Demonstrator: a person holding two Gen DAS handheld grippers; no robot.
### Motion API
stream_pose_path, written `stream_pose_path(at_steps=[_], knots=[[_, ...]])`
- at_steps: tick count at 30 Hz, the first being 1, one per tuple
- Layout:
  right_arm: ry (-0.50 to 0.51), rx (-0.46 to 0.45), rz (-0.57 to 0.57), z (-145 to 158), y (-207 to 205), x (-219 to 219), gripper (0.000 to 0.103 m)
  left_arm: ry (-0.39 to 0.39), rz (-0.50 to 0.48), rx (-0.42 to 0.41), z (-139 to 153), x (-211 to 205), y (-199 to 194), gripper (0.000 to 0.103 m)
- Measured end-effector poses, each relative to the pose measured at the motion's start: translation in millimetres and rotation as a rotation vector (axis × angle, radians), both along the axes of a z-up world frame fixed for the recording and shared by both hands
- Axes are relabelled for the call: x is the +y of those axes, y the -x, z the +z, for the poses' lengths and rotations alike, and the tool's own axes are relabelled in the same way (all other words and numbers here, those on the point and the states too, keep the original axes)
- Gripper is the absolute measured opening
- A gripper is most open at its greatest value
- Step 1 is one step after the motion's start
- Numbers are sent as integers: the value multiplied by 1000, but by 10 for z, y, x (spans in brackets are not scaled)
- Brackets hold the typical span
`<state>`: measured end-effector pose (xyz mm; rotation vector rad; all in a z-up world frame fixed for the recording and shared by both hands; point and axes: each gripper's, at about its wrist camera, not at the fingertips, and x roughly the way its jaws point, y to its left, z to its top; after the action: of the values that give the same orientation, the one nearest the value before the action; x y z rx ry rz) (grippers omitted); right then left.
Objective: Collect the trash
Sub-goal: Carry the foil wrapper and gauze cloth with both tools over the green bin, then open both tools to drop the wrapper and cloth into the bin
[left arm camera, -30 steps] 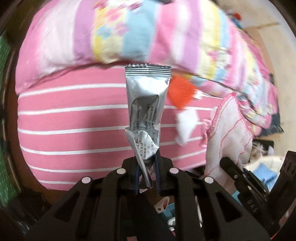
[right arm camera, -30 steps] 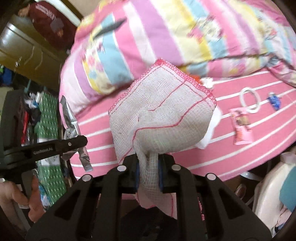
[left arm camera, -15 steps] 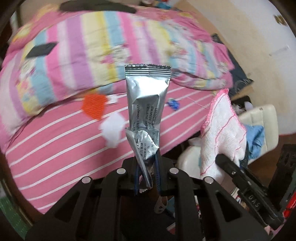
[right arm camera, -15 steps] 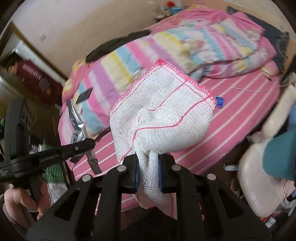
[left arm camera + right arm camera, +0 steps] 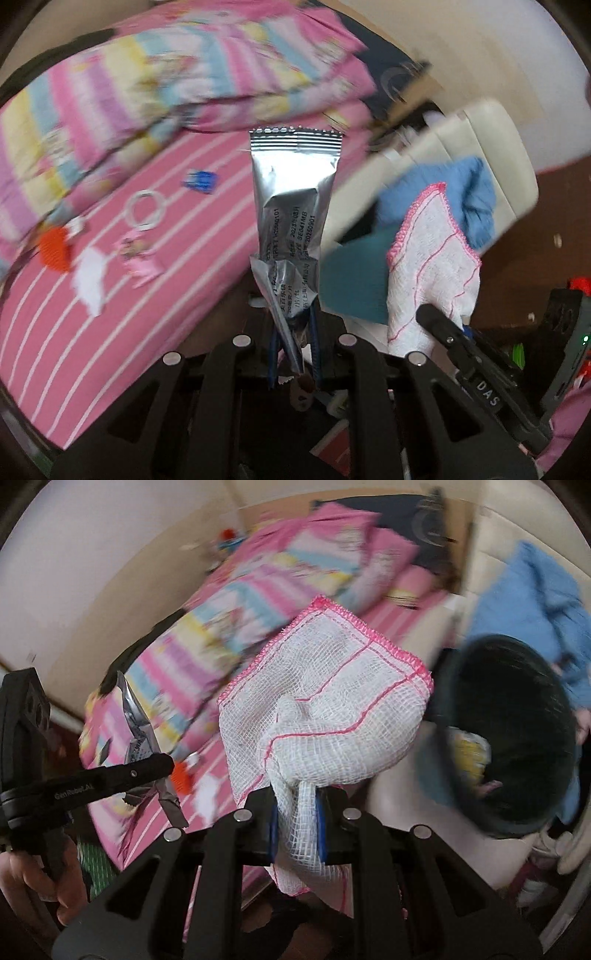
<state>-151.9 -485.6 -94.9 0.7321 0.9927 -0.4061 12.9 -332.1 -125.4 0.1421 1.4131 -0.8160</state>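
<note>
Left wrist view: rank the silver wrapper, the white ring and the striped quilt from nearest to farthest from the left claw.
1. Silver wrapper: pinched in the left claw, standing up at centre.
2. White ring: lying on the pink sheet, up and to the left.
3. Striped quilt: bunched along the top left, beyond the ring.

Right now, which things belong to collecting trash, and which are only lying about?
Job:
silver wrapper in left tool
white cloth in right tool
dark bin

Lying about:
striped quilt
white ring
blue garment
</note>
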Motion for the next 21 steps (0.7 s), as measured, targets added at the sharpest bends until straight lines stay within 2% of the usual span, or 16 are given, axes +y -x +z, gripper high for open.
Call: stream_pose_path(at_steps=[5,9,15,17,18,19,20,21], knots=[[-9,53,-120,-211,681,-673,16,4,-137,51,-244,-1024,475,14],[-28,100,-202,-433,1104,-1093,16,-2,-253,83,-405,-1686,818,14],[-64,155,-251,-770,1327,-1476,16,-38,-387,141,-736,-2458,1174,14],[-72,174,-254,-893,1331,-1599,23,-59,-411,154,-852,-2603,1233,15],[-71,181,-255,-946,1340,-1649,28,-70,-420,164,-929,-2676,1262,22],[-66,187,-255,-999,1348,-1689,47,-82,-428,172,-1007,-2745,1289,45],[-40,201,-261,-1033,1360,-1719,66,-103,-433,173,-1076,-2796,1309,62],[-19,208,-266,-1048,1358,-1741,71,-108,-433,166,-1129,-2839,1319,76]])
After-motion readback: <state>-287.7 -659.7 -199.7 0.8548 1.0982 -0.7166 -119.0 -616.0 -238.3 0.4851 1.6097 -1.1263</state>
